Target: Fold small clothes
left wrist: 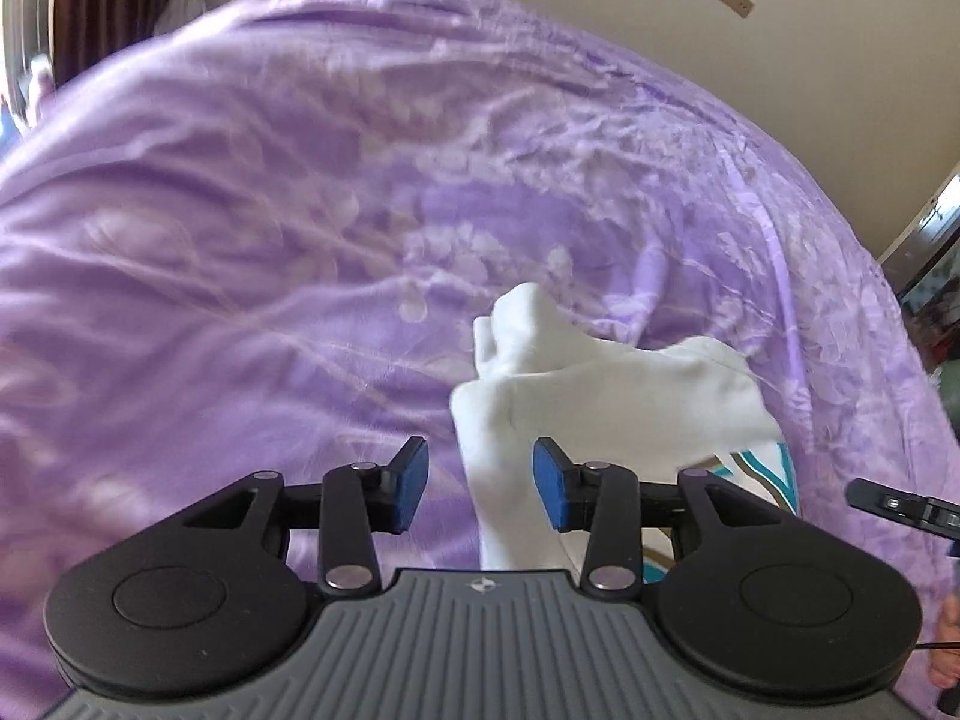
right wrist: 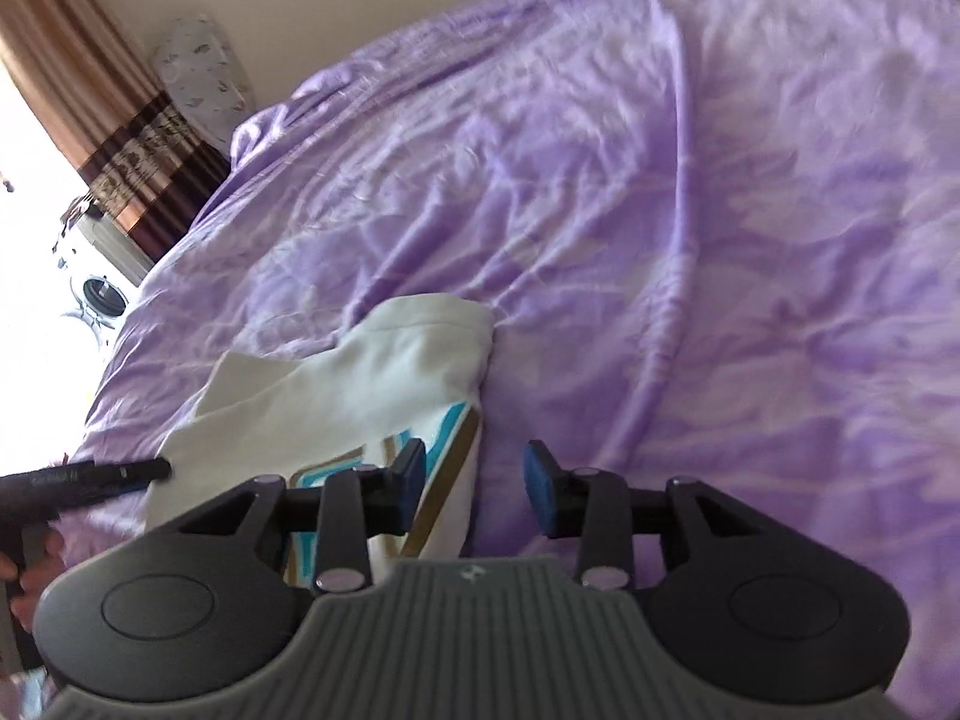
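Purple bedspread [left wrist: 240,210]: white garment [left wrist: 600,384] bunched between spread left gripper [left wrist: 480,483] jaws, unpinched; right gripper [right wrist: 474,489] spread, garment at its left.

Home bedroom. A bed [right wrist: 660,192] fills most of both views, covered with a wrinkled lilac bedspread [left wrist: 300,228] with a pale floral print. Plain cream wall [left wrist: 780,30] behind the far edge of the bed. In the right wrist view, far left: a brown striped curtain [right wrist: 108,120] at a bright window, a soft item in a pale patterned cover [right wrist: 201,69] leaning on the wall beside it, and below that a white appliance with a round front door [right wrist: 102,294], looks like a washing machine. A small white garment [right wrist: 360,372] lies on the near part of the bed.
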`<state>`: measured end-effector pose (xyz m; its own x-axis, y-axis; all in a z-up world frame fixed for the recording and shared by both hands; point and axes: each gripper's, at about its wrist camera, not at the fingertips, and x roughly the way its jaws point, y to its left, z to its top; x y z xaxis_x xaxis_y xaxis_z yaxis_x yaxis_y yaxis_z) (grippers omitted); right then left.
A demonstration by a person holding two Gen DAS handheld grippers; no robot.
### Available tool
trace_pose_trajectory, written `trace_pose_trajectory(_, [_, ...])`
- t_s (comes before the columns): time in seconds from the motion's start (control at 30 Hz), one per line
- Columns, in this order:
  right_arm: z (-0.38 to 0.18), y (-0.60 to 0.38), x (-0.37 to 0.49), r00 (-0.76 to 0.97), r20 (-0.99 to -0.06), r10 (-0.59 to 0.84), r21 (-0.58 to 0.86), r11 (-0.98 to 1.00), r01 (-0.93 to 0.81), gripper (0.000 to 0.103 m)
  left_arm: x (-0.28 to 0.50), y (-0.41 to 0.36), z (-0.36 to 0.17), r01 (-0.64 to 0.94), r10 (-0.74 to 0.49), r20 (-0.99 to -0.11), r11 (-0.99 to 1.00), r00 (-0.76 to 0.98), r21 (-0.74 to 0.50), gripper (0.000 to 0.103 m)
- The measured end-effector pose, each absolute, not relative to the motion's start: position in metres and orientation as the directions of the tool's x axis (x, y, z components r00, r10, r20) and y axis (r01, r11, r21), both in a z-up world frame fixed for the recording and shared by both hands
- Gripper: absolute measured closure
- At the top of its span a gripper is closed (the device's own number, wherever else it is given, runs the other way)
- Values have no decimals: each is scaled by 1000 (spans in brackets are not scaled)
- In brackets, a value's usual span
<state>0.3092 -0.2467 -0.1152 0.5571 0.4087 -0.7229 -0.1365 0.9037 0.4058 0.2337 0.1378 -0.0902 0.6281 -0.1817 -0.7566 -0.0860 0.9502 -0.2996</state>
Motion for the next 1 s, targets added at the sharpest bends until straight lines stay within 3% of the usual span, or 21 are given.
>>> trace_pose_trajectory(0.3, [-78, -220, 191, 620, -676, 398, 291, 917, -272, 69, 136, 84, -47, 26, -201, -733, 970, 650, -243, 59])
trace_pose_trajectory(0.43, [-82, -205, 150, 637, -676, 370, 222, 927, -303, 79, 105, 68, -65, 26, -166, -749, 980, 641, -195, 63])
trace_pose_trajectory(0.6, [-102, -190, 121, 656, -691, 304, 109, 941, -320, 80, 83, 58, -88, 15, -68, -748, 997, 660, -77, 72])
trace_pose_trajectory(0.8, [-137, -183, 117, 628, -732, 266, 61, 943, -328, 80, 89, 65, -123, -14, -29, -805, 999, 593, -46, 73])
trace_pose_trajectory(1.0, [-165, -175, 125, 588, -772, 240, 34, 940, -340, 79, 91, 57, -143, 3, 13, -805, 1000, 593, 18, 72])
